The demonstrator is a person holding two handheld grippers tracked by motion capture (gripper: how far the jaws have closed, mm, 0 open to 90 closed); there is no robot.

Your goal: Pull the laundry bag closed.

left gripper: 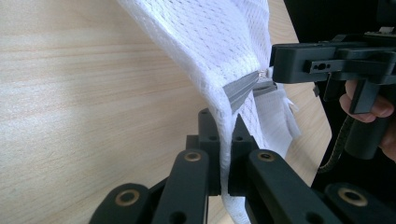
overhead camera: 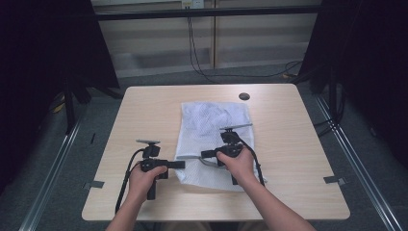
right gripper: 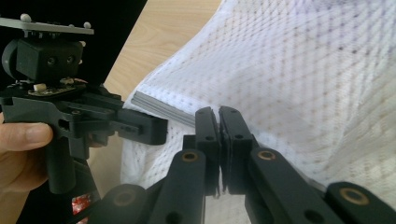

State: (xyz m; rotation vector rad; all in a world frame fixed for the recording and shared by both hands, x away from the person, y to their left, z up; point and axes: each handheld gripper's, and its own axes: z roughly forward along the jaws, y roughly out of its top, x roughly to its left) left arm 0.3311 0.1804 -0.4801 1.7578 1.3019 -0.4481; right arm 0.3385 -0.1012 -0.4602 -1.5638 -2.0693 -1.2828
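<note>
A white mesh bag [overhead camera: 211, 120] lies on the wooden table [overhead camera: 144, 110], with its near left corner lifted. My left gripper [overhead camera: 180, 164] points right and is shut on the bag's mesh edge [left gripper: 225, 121]; the cloth [left gripper: 210, 37] runs down between its jaws. A grey zipper strip [left gripper: 240, 88] crosses the mesh just beyond. My right gripper [overhead camera: 202, 154] points left over the bag, shut, its tips [left gripper: 273, 70] on the small silvery zipper pull [left gripper: 264, 73] at the strip's end. In the right gripper view its jaws [right gripper: 219, 116] meet in front of the zipper [right gripper: 159, 105], close to the left gripper [right gripper: 161, 128].
A round cable hole [overhead camera: 244, 96] sits near the table's far edge. Black cables [overhead camera: 202, 67] trail on the floor beyond the table. Dark curtains stand at both sides. Bare wood lies left and right of the bag.
</note>
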